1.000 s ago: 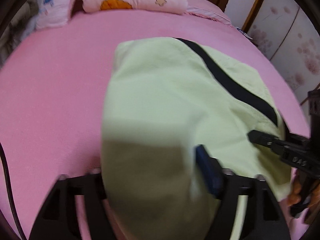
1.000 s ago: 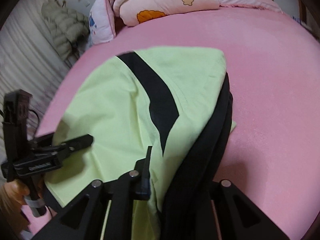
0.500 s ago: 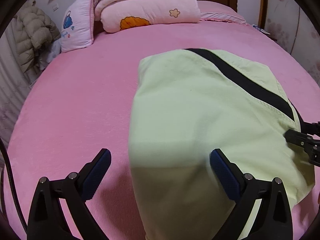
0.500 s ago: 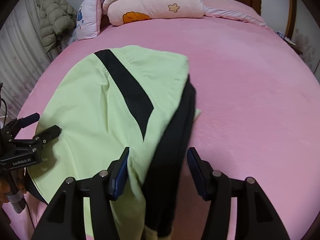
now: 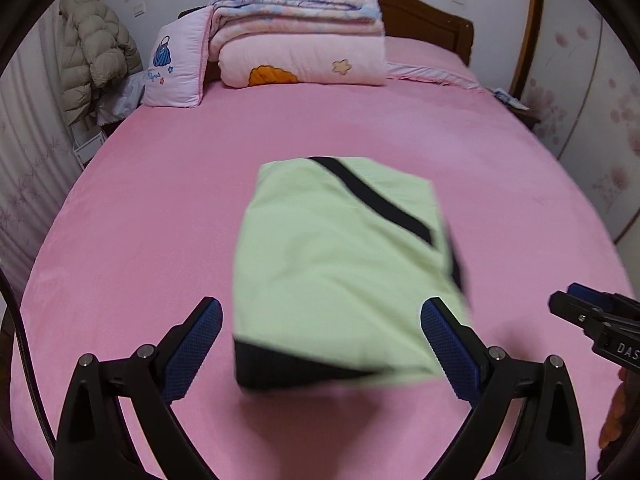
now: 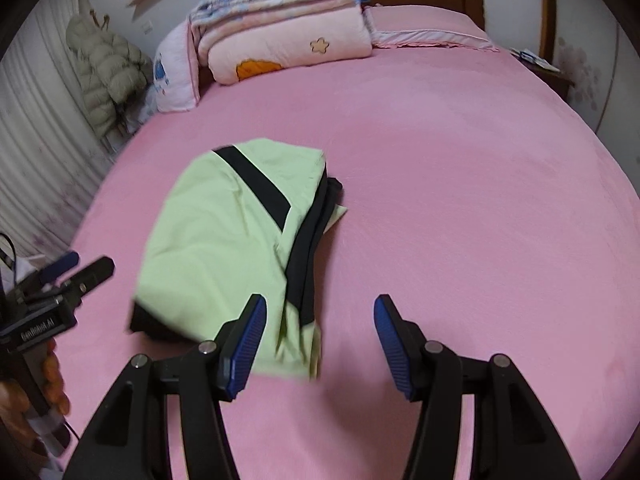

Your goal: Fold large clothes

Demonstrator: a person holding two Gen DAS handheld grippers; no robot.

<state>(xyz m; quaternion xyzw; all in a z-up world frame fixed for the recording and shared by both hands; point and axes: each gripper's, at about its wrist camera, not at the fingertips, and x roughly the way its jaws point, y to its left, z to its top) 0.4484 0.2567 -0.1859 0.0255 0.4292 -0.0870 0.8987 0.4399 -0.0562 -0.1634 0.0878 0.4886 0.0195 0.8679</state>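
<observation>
A light green garment with black stripes (image 5: pixel 340 264) lies folded into a compact rectangle on the pink bed (image 5: pixel 140 220). It also shows in the right wrist view (image 6: pixel 236 248), with black layers along its right edge. My left gripper (image 5: pixel 320 344) is open and empty, raised near the garment's near edge. My right gripper (image 6: pixel 318 340) is open and empty, near the garment's near right corner. Each gripper shows at the edge of the other's view: the right one (image 5: pixel 592 316), the left one (image 6: pixel 76 272).
Folded quilts (image 5: pixel 300 48) and a pillow (image 5: pixel 176 68) are stacked at the head of the bed. A puffy coat (image 5: pixel 92 56) hangs at the left wall. A wooden headboard (image 5: pixel 424 28) and a wardrobe (image 5: pixel 580 92) stand at the back right.
Both grippers let go of the garment, opened and drew back toward me. The garment now lies folded on the bed, farther from both cameras.
</observation>
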